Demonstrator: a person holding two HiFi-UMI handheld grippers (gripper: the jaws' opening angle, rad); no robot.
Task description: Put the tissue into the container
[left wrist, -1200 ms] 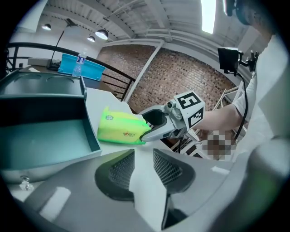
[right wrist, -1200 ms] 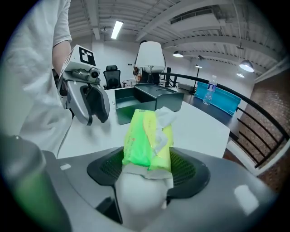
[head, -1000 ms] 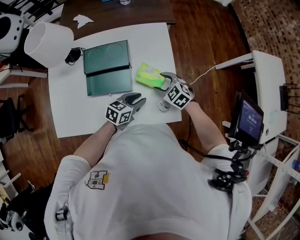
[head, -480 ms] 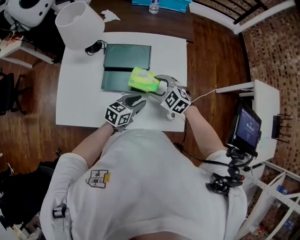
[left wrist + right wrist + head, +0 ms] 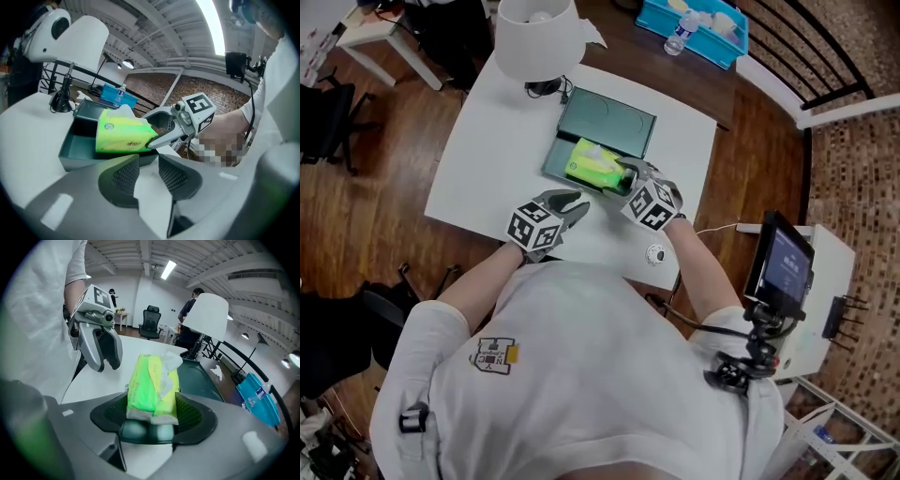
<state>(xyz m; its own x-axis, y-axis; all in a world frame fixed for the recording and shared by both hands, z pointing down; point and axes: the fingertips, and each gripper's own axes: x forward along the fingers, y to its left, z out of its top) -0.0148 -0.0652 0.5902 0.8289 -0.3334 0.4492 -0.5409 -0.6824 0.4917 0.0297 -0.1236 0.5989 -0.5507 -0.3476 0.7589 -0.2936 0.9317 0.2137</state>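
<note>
The tissue pack [image 5: 593, 164], bright green with white tissue sticking out of its top, is clamped between the pads of my right gripper [image 5: 623, 178]. It hangs over the near half of the open dark-green container [image 5: 621, 116], tilted. In the right gripper view the tissue pack [image 5: 152, 385] fills the gap of the right gripper [image 5: 152, 416], with the container [image 5: 201, 376] behind it. In the left gripper view the tissue pack [image 5: 124, 131] sits just above the container [image 5: 75, 147]. My left gripper [image 5: 565, 204] rests on the white table in front of the container, jaws slightly apart and empty.
A white lamp shade [image 5: 539, 33] stands just behind the container, its cable plug [image 5: 544, 87] beside it. A small round object [image 5: 655, 254] lies on the white table [image 5: 478, 159] near its front right edge. A blue basket [image 5: 698, 23] and a screen on a stand [image 5: 783, 267] lie off the table.
My right gripper has carried the tissue pack leftward, from the table beside the container to above its near half. The left gripper has stayed put. The head view has shifted.
</note>
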